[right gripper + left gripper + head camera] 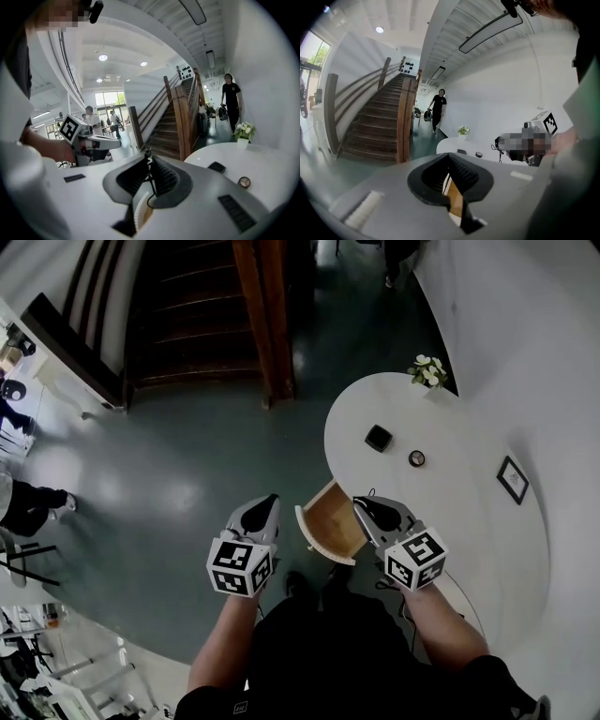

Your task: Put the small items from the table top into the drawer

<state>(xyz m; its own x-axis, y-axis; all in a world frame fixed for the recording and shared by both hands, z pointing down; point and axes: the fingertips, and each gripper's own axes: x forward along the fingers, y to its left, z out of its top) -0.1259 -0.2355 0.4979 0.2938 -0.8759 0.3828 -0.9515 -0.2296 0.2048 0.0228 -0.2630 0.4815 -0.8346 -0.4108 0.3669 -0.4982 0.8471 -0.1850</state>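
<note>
Below, the white round table fills the right side of the head view. Its wooden drawer is pulled out from the near edge, with its floor showing. The left gripper hangs over the green floor just left of the drawer. Its ridged black pads are pressed together at the tips and grip nothing. The right gripper sits at the drawer's right corner by the table edge, its jaws likewise closed tip to tip and empty. Farther back on the table top, well apart from both grippers, lie a small black square item and, near it, a smaller round item.
</note>
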